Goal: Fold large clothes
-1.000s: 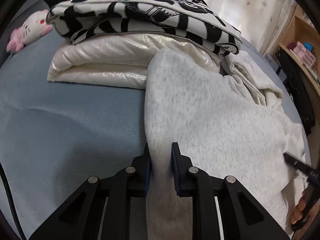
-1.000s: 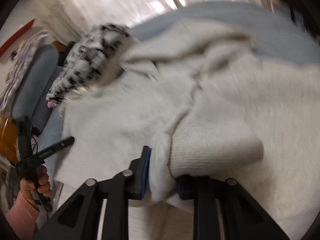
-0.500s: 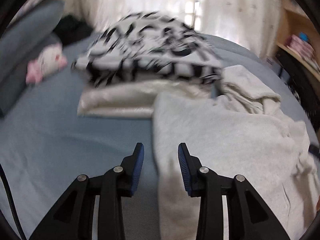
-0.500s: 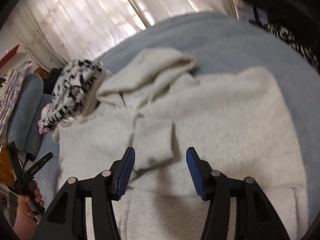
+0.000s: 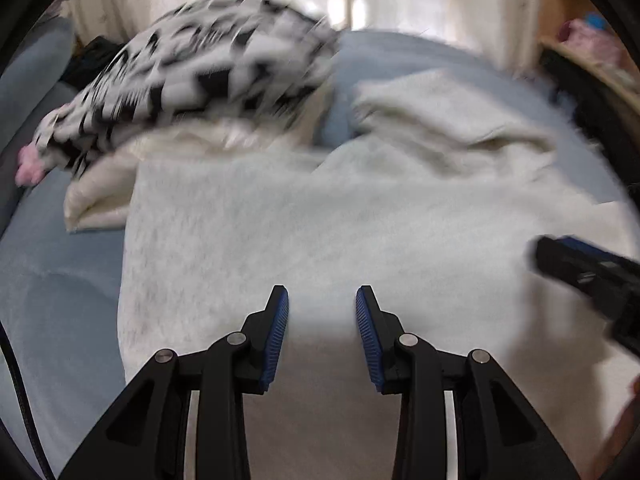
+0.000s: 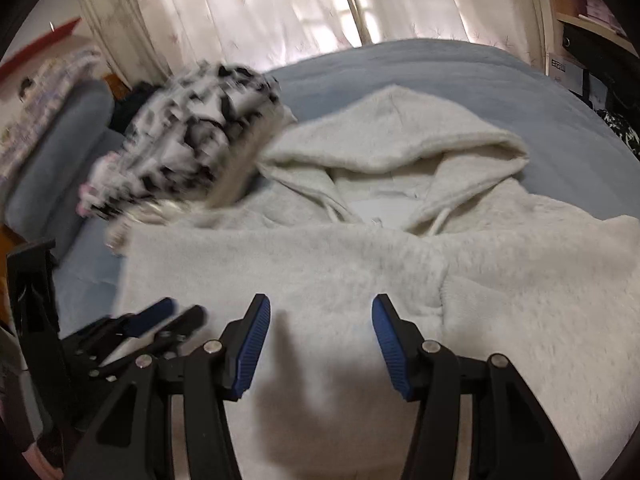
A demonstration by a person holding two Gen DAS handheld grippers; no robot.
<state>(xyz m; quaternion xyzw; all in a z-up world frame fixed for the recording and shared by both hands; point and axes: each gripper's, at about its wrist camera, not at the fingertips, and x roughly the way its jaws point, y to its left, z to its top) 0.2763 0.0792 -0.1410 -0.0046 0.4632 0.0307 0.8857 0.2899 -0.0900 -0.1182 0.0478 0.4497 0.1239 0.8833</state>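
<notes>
A light grey hoodie [image 6: 360, 264] lies flat on the blue bed [image 6: 460, 76], hood [image 6: 400, 140] at the far end, with a sleeve folded across its body and the cuff [image 6: 452, 292] near the middle. My right gripper [image 6: 320, 304] hovers over the hoodie's body, open, with nothing between its blue pads. In the left wrist view my left gripper [image 5: 321, 296] also stands open and empty above the hoodie [image 5: 320, 220]. The right gripper [image 5: 580, 268] shows at that view's right edge. The left gripper [image 6: 168, 320] shows low on the left in the right wrist view.
A black-and-white patterned garment [image 5: 200, 68] lies on a folded cream one [image 5: 100, 200] at the hoodie's far left. A pink plush toy [image 5: 28, 164] and a grey headboard cushion [image 6: 60, 152] sit further left. Shelves [image 6: 592, 28] stand to the right, curtains [image 6: 280, 8] behind.
Both grippers were shut on hoodie fabric, the right on a sleeve near its cuff. Both have let go, opened and drawn back, and the left has shifted right over the hoodie's body.
</notes>
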